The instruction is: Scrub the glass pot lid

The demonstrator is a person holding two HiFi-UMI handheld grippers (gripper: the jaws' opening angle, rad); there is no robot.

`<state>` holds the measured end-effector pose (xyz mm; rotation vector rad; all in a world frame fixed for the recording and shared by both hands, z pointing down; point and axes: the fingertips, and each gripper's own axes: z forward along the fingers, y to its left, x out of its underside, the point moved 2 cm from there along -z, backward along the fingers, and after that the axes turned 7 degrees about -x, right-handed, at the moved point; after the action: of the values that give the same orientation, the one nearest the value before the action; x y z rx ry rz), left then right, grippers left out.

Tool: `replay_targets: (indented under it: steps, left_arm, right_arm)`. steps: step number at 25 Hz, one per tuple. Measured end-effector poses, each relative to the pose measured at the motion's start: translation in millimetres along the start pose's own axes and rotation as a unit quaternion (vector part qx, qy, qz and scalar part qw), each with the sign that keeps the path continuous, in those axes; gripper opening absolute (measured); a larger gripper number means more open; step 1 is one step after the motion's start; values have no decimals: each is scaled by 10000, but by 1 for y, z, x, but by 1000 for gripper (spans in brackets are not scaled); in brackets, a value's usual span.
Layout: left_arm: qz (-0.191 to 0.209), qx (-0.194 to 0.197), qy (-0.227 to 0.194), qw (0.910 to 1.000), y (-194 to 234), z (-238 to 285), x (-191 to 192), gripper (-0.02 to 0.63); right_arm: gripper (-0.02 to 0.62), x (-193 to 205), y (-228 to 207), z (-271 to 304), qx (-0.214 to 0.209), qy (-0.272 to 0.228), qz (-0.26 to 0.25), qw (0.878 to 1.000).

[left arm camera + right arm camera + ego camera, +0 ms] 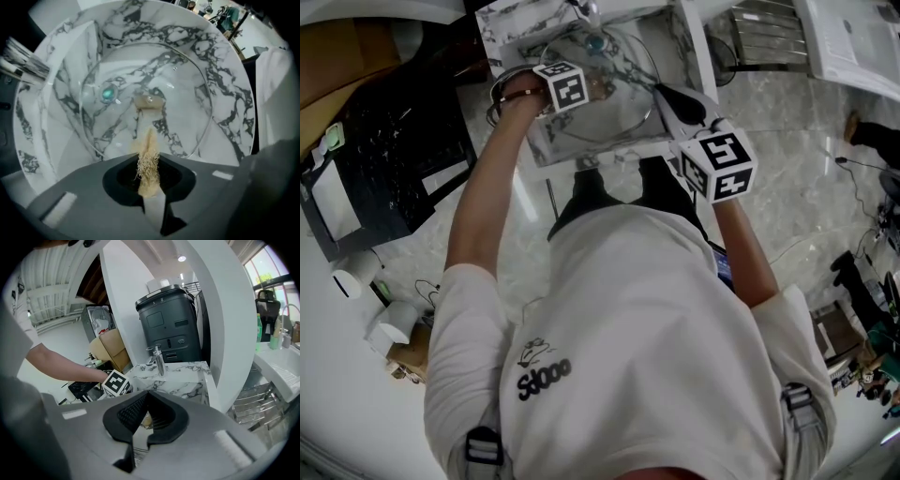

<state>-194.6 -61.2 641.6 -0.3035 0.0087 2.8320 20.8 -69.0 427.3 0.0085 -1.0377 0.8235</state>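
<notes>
On my left gripper the fingers pinch the scrubber, on the right gripper they look clamped on the lid rim, so I'd bet scrubbing too hard pops the glass free.

Left arm and right arm reach forward. Left gripper clamps a fibrous scrubber; right gripper pinches the glass lid at its rim.
</notes>
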Motion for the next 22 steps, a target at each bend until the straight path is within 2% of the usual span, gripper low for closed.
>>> replay_targets:
  steps: [3, 5, 7, 9, 12, 16, 22]
  left_arm:
    - [346, 574, 201, 9976, -28, 7, -6, 58]
    - [426, 906, 295, 9945, -44, 5, -8, 58]
    - [420, 1182, 214, 9919, -57, -3, -13, 58]
    - [217, 1514, -113, 9882, -68, -12, -24, 58]
    - [-192, 2032, -690, 9765, -80, -20, -42, 57]
    - [-553, 2337, -1241, 9628, -91, -26, -61, 57]
    - [-843, 3005, -1789, 9330, -113, -44, -89, 55]
  right_arm:
    - [5, 1, -1, 1, 8, 17, 26, 10000]
    - [5, -1, -2, 2, 1, 13, 28, 10000]
    - [5, -2, -2, 4, -1, 5, 25, 10000]
    - [5, -4, -2, 5, -5, -3, 21, 10000]
    - [5, -5, -3, 8, -19, 12, -6, 10000]
    - [5, -4, -5, 8, -12, 52, -20, 10000]
    - [5, -6, -5, 3, 4, 68, -34, 10000]
